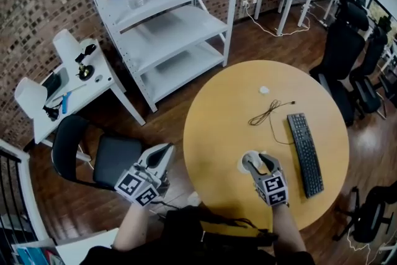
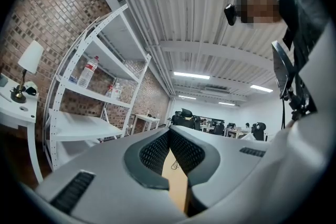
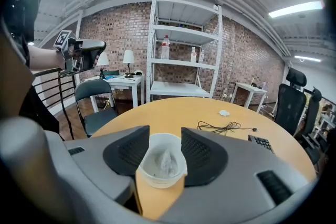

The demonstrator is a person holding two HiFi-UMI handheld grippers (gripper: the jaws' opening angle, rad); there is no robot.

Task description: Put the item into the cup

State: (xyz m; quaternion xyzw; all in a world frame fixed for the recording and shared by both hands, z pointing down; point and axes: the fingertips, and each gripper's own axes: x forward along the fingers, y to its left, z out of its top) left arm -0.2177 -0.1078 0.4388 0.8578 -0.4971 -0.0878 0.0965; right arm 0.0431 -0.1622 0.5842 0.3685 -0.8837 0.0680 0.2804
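Note:
A white cup (image 3: pixel 157 182) stands on the round wooden table (image 1: pixel 217 121), close to its near edge. A crumpled whitish item (image 3: pixel 164 161) lies inside the cup. My right gripper (image 3: pixel 163 152) is directly over the cup, its jaws open, one pad to each side of the rim. In the head view the same cup (image 1: pixel 249 162) shows between the fingers of the right gripper (image 1: pixel 259 161). My left gripper (image 1: pixel 162 155) is held off the table's left side, above a chair, shut with nothing in it; its pads (image 2: pixel 157 152) meet at the tips.
On the table lie a black keyboard (image 1: pixel 305 154) at the right, a coiled black cable (image 1: pixel 268 112) in the middle and a small white object (image 1: pixel 264 90) farther back. A black chair (image 1: pixel 93 155) stands left of the table. A white shelf unit (image 1: pixel 167 15) stands behind.

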